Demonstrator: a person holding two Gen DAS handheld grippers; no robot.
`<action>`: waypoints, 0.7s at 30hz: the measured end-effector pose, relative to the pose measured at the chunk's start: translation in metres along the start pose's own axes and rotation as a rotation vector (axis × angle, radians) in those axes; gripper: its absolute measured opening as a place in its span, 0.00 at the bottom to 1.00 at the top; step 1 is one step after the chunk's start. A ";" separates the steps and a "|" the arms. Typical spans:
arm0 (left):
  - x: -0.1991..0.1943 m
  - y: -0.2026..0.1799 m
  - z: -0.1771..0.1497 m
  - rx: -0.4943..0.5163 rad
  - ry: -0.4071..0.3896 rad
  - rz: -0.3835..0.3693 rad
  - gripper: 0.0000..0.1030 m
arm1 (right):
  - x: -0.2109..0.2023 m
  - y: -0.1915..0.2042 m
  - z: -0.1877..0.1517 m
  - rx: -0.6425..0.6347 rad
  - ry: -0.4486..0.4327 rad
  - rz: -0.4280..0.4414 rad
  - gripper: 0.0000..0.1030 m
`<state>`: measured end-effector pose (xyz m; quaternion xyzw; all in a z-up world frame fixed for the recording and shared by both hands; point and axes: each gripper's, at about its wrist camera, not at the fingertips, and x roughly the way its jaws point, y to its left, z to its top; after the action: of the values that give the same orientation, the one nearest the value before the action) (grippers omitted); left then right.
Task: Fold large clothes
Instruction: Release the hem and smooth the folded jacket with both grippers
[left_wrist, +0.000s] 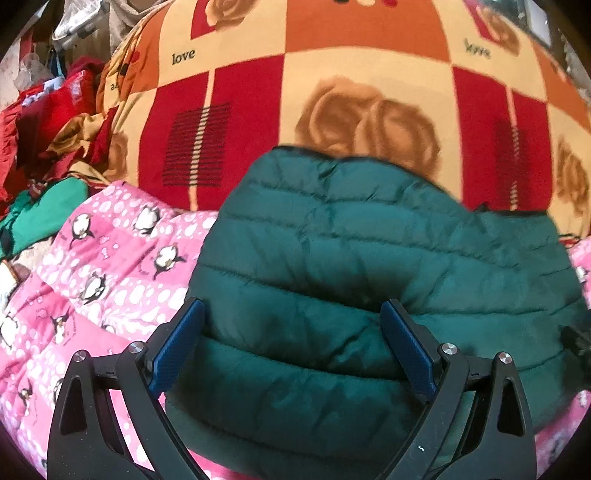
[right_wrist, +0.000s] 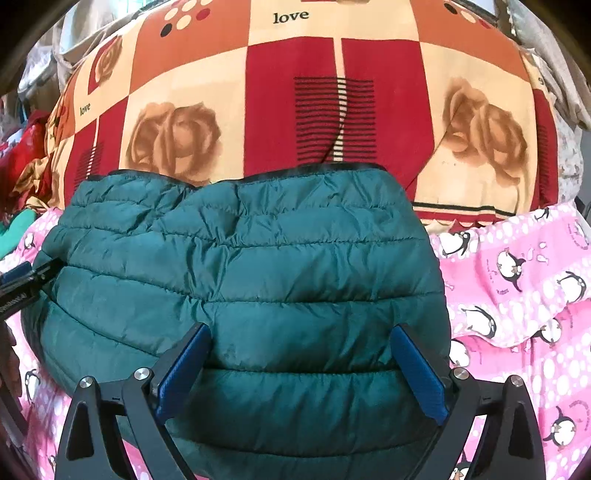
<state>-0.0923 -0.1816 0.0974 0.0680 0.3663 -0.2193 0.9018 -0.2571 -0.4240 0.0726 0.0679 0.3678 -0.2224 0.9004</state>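
Note:
A dark green quilted puffer jacket (left_wrist: 351, 258) (right_wrist: 240, 258) lies folded into a compact bundle on a pink penguin-print blanket (left_wrist: 110, 258) (right_wrist: 517, 295). My left gripper (left_wrist: 291, 314) hovers over the near part of the jacket, jaws spread wide, blue pads clear of the fabric. My right gripper (right_wrist: 301, 336) also stands open above the jacket's near edge, nothing between its fingers. The left gripper's tip (right_wrist: 22, 280) shows at the left edge of the right wrist view, beside the jacket's left side.
Beyond the jacket lies a red, orange and cream bedspread (left_wrist: 332, 74) (right_wrist: 332, 92) with roses and "love" text. A heap of red and green clothes (left_wrist: 48, 129) sits at the far left. Grey fabric (right_wrist: 561, 85) lies at the far right.

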 end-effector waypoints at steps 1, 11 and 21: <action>-0.003 0.000 0.001 -0.007 -0.010 -0.016 0.93 | 0.000 0.000 0.001 -0.003 -0.001 -0.002 0.94; -0.001 -0.003 0.001 -0.010 0.008 -0.057 0.93 | -0.002 0.002 0.004 -0.010 -0.009 -0.017 0.94; 0.001 0.000 -0.001 -0.016 0.018 -0.054 0.93 | -0.002 0.000 0.009 -0.008 -0.005 -0.036 0.94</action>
<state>-0.0923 -0.1820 0.0961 0.0528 0.3777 -0.2398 0.8928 -0.2528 -0.4264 0.0800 0.0572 0.3676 -0.2370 0.8974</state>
